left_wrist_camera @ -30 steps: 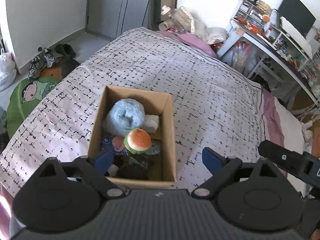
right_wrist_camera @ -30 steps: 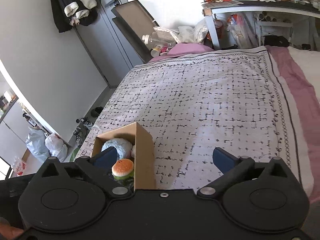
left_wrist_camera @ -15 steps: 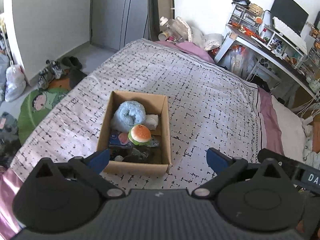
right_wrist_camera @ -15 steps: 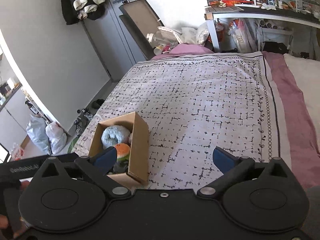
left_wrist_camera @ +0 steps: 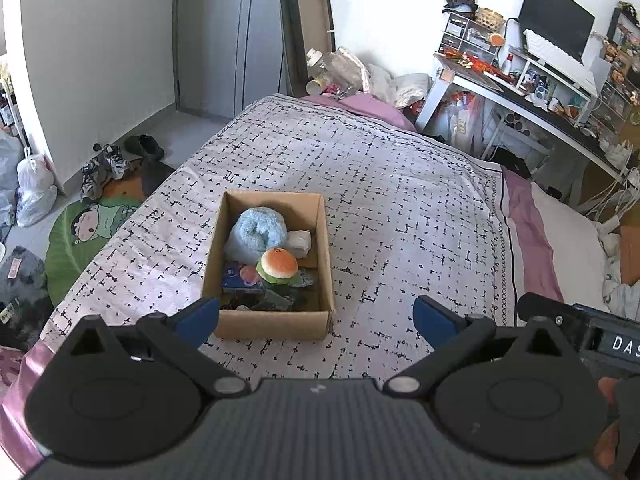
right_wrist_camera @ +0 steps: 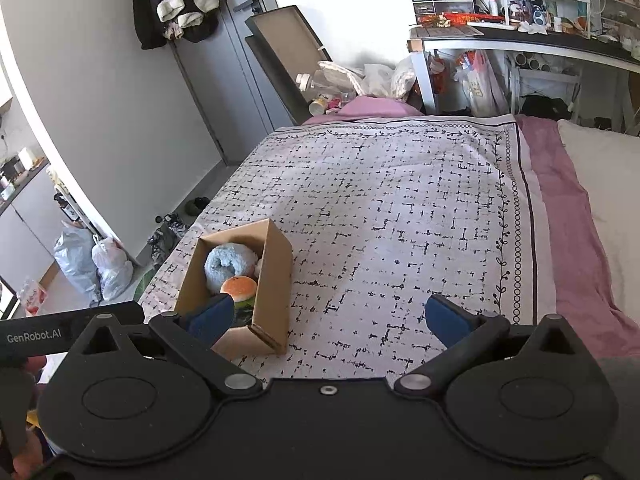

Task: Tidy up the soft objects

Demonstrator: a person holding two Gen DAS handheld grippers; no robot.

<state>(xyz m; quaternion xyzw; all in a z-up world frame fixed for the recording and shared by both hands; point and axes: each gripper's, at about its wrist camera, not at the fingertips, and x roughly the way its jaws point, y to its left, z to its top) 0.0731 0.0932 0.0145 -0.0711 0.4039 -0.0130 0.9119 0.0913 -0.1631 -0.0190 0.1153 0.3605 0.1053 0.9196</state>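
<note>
1. Left wrist view: the left gripper has its jaws spread wide with nothing between them, hovering just in front of the cardboard box; the right gripper is likewise spread and empty, with the box at its left fingertip.
2. Inside the box, a rolled blue fleece lies at the far end, a small white soft piece beside it against the right wall, and a burger plush sits nearer the middle on top of other things.
3. All three look light and squashy; I judge a pinch across the burger's bun or the fleece roll's middle would hold, though the pile could snag or shift.
4. The box itself is stiff but thin-walled and would probably slide on the patterned bedspread if nudged.
5. Dark items at the box's near end are shadowed and partly hidden by the near wall; I cannot identify them. A purple-blue object left of the burger is also unclear.
</note>
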